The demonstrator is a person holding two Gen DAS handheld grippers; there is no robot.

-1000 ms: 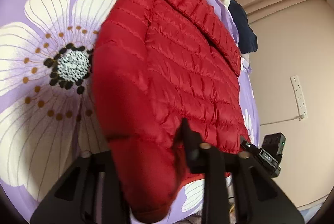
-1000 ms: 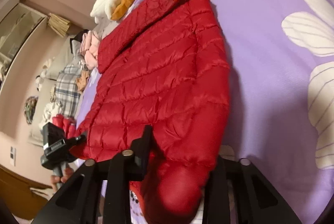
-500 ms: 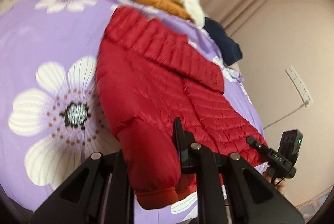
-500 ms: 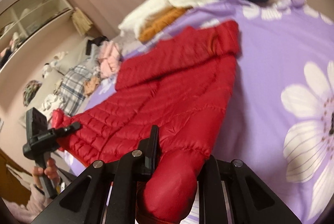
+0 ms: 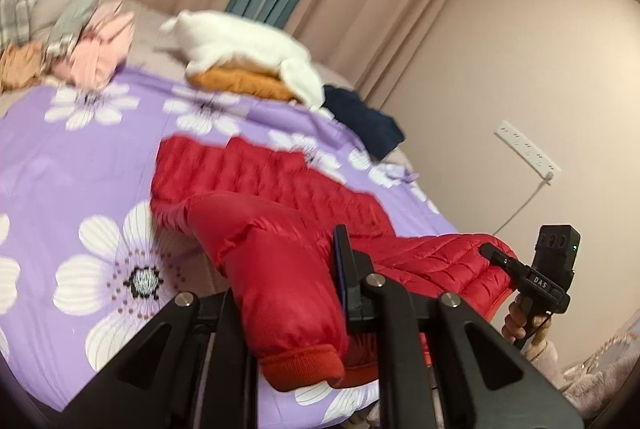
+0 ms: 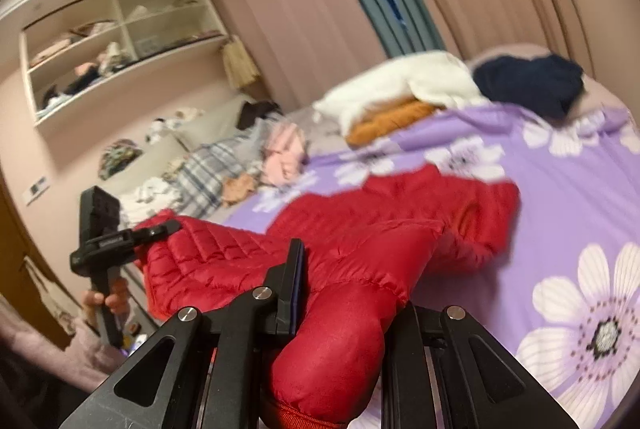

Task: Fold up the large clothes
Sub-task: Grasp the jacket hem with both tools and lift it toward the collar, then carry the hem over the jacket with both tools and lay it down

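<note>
A red puffer jacket point(image 5: 280, 189) lies lengthwise on the purple flowered bedspread point(image 5: 80, 149), hood end far, near end raised off the bed. My left gripper point(image 5: 288, 269) is shut on a sleeve and hem bundle, the cuff point(image 5: 300, 365) hanging below the fingers. The right gripper point(image 5: 490, 252) appears at the right edge, pinching the other hem corner. In the right wrist view, my right gripper point(image 6: 344, 281) is shut on the other sleeve of the jacket point(image 6: 380, 229). The left gripper point(image 6: 170, 228) clamps the hem at the left, in a hand.
At the bed's far end lie a white and orange clothes pile point(image 5: 248, 49), a navy garment point(image 5: 364, 125) and pink clothes point(image 5: 100, 53). A power strip point(image 5: 524, 149) hangs on the right wall. Open shelves point(image 6: 120, 41) and curtains stand beyond the bed.
Both grippers have risen and tipped from looking down to looking across the bed. The jacket's near end has lifted off the bedspread with them, and its body now slopes down to the hood.
</note>
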